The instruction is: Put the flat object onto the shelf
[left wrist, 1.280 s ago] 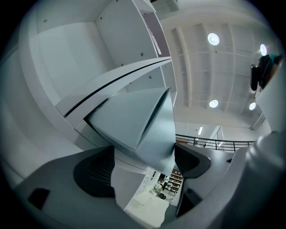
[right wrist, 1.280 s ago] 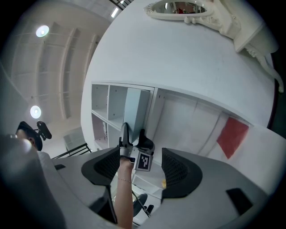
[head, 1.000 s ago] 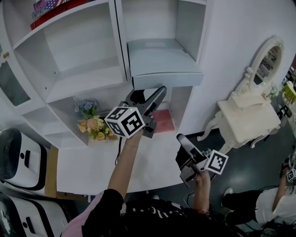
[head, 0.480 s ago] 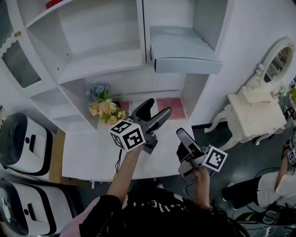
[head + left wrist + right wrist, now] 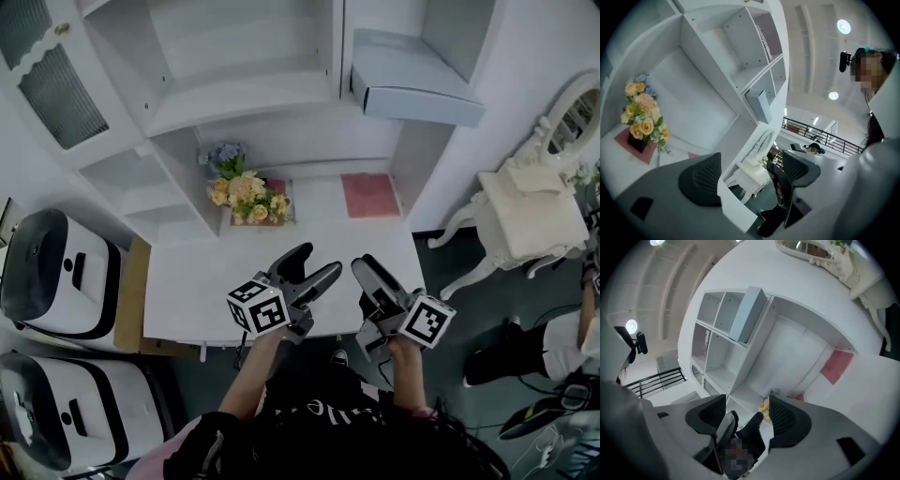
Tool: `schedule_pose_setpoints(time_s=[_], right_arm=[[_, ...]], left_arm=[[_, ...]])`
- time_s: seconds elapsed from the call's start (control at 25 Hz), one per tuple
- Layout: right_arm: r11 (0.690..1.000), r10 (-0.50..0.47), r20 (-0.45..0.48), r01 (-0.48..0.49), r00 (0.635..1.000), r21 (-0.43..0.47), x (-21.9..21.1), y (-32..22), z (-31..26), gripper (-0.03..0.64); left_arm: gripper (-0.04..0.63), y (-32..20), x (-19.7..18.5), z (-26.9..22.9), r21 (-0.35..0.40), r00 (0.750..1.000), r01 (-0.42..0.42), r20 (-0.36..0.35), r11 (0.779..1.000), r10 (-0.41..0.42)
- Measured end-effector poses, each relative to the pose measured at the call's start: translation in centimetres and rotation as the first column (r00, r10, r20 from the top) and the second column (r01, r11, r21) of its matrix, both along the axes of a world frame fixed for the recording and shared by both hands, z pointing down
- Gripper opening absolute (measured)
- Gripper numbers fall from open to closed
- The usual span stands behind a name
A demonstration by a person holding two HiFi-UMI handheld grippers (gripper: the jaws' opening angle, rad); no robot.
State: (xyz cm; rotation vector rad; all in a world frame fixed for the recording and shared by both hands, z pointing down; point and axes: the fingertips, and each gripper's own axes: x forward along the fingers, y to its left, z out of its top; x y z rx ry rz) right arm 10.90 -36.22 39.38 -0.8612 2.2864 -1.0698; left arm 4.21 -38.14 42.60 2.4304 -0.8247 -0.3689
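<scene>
Head view: grey flat object (image 5: 412, 80) lies in the upper right compartment of the white shelf unit (image 5: 234, 94), its front edge overhanging. Left gripper (image 5: 317, 262) and right gripper (image 5: 367, 274) hang over the near edge of the white counter (image 5: 187, 291), well apart from the flat object. Jaws of both are spread with nothing between them.

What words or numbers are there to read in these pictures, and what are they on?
No text can be read.
White print on the person's black shirt: too blurred to read.
On the left gripper and right gripper: only black-and-white square patterns on their cubes, no letters.
</scene>
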Motion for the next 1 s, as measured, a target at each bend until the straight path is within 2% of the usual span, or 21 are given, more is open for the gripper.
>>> schedule_pose_setpoints(time_s=[0.16, 0.48, 0.56, 0.64, 1.0], right_arm=[[0.999, 0.040, -0.033, -0.041, 0.999, -0.018, -2.7, 2.0, 1.5, 0.310], [0.996, 0.066, -0.035, -0.068, 0.997, -0.056, -9.4, 7.8, 3.4, 0.301], [0.994, 0.083, -0.032, -0.085, 0.996, -0.066, -10.8, 9.3, 3.9, 0.263], [0.993, 0.097, -0.024, -0.098, 0.995, -0.072, -12.3, 10.8, 4.3, 0.184], [0.989, 0.091, -0.095, -0.100, 0.991, -0.105, -17.7, 16.9, 6.3, 0.127]], left_arm=[[0.423, 4.1, -3.3, 1.5, -0.021, 1.000, -0.025, 0.009, 0.999, 0.025], [0.423, 12.1, -10.1, 3.0, -0.052, 0.998, -0.058, -0.002, 0.997, 0.058], [0.423, 13.9, -11.4, 3.3, -0.055, 0.997, -0.076, 0.000, 0.996, 0.076], [0.423, 15.4, -12.8, 3.7, -0.057, 0.996, -0.090, 0.007, 0.994, 0.090], [0.423, 20.8, -18.1, 5.4, -0.078, 0.995, -0.103, -0.021, 0.992, 0.102]])
